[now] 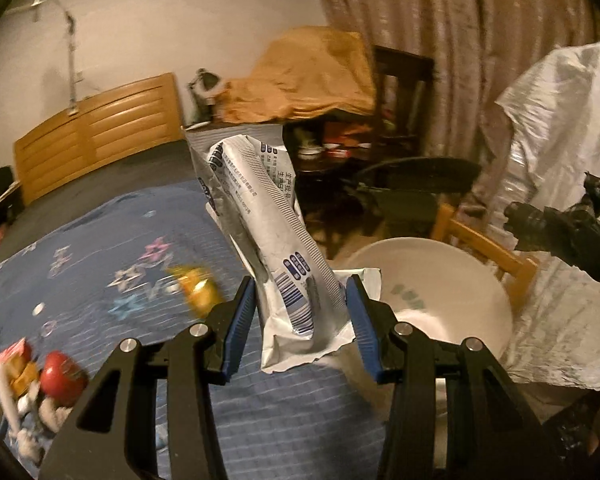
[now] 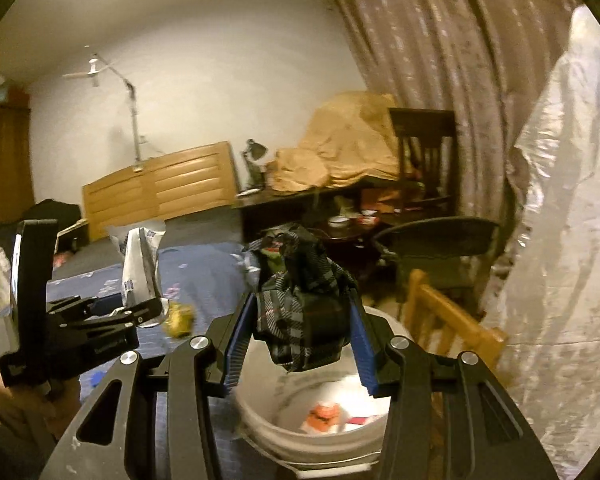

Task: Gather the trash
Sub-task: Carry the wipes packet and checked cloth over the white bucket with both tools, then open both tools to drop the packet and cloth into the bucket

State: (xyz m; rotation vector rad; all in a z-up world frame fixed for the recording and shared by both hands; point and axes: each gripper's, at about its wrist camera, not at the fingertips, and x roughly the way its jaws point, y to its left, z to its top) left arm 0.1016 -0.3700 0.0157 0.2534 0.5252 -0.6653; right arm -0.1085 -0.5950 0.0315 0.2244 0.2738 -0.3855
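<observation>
The setting is a dim bedroom with a bed (image 1: 100, 248) under a blue star-patterned cover, a slatted wooden headboard (image 1: 96, 132) against the far wall and patterned curtains (image 1: 460, 40) behind. A white bucket (image 2: 312, 432) stands on the floor at the side of the bed; all positions below are given relative to this bucket.

Left gripper (image 1: 302, 316): angled downward over the bed edge, just left of the bucket. Its blue pads are clamped on a white and silver wrapper (image 1: 276, 248), which stands up tilted from the jaws. In the right wrist view, a hand (image 2: 16, 392) grasps the handle of this gripper.

Right gripper (image 2: 300, 320): held directly above the bucket mouth, pointing slightly downward. Its pads are clamped on a crumpled dark plaid wrapper (image 2: 304, 300), which hangs over the opening without touching the rim.

Clearances: the bucket mouth is open upward. A wooden chair frame (image 2: 448, 320) stands just beyond the bucket, and a translucent plastic sheet (image 2: 560, 240) hangs to its right. The bed edge is close on its left.

Remaining items: a yellow wrapper (image 1: 198, 290) lies on the bed cover left of the bucket; farther left lie red and white packets (image 1: 36, 384). Inside the bucket lies an orange and white packet (image 2: 324, 416).

Markings: the white and silver wrapper carries blue barcodes and lines of Chinese print, too blurred to read reliably. Faint green print shows on the inner bucket wall, illegible.
</observation>
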